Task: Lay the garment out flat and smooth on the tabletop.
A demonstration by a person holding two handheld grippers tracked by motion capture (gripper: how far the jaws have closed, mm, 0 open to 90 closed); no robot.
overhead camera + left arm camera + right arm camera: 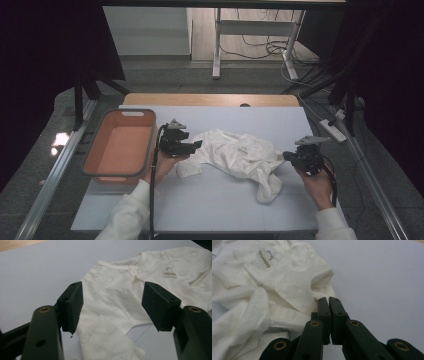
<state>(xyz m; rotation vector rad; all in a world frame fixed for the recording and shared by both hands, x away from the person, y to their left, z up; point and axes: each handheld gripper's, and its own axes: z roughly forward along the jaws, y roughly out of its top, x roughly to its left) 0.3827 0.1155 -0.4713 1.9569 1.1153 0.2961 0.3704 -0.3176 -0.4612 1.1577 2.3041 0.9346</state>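
Note:
A crumpled white garment (pixel 240 156) lies in the middle of the pale table mat (pixel 215 200). My left gripper (pixel 195 146) hovers at the garment's left end, jaws wide open. In the left gripper view the garment (pixel 117 277) spreads out between and beyond the open left gripper (pixel 112 305), neckline and label up. My right gripper (pixel 288 156) sits at the garment's right edge. In the right gripper view the right gripper (pixel 328 300) is shut with nothing seen between its jaws, its tips just beside a fold of the garment (pixel 262 290).
An orange basket (pixel 125 113) stands empty at the table's left side, close to my left hand. Bare mat lies in front of the garment and to the right. Beyond the far edge are a desk frame (pixel 217 45) and floor cables.

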